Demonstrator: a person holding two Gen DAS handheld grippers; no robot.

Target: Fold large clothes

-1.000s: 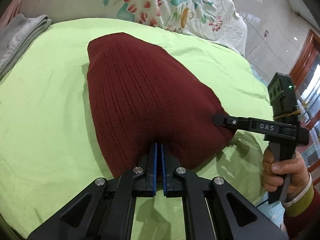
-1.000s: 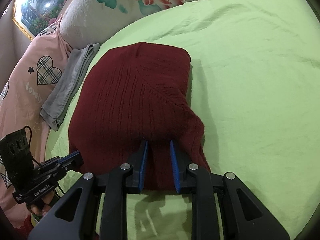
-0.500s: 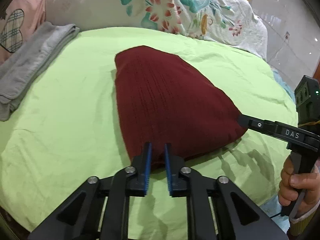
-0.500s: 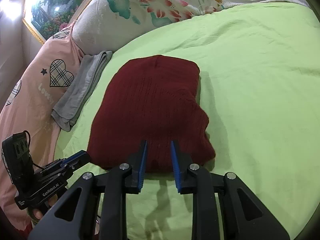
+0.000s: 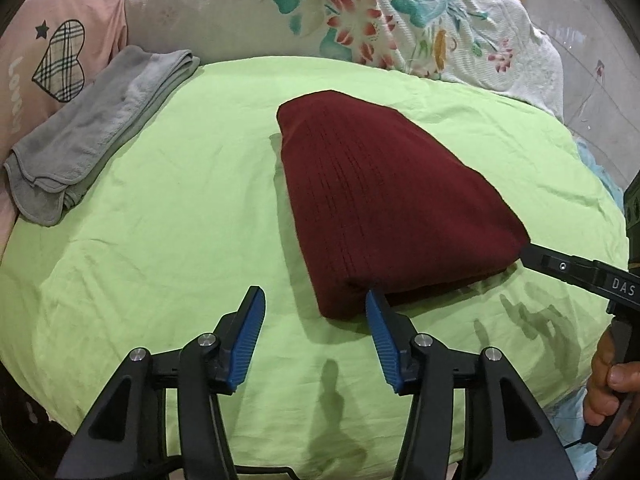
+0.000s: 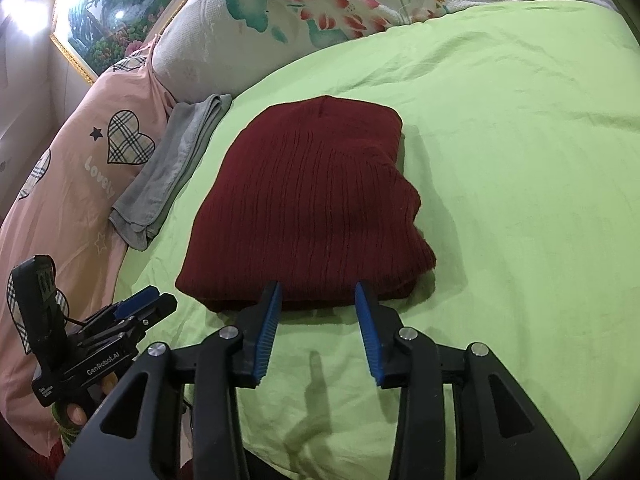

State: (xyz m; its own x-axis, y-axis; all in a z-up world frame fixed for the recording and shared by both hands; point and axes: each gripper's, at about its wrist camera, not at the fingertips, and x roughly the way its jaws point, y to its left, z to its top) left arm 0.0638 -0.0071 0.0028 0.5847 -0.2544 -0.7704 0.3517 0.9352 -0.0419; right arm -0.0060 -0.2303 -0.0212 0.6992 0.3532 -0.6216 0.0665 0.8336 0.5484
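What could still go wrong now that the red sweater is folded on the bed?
The left gripper, whose jaws have just been opening, has one blue pad still at the sweater's near edge; pulling away could snag the knit and spoil the fold. The right gripper, also just opened, sits against the same edge and could drag it. The bundle bulges unevenly on its right side, so it may slump on the soft green sheet.

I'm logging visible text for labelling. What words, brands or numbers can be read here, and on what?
"DAS": on the right gripper, the rest cut off at the frame edge.
"GenRobot.AI": on the left gripper; smaller print below it is unreadable.
"Lovely": on the pink bedding, beside a plaid heart.
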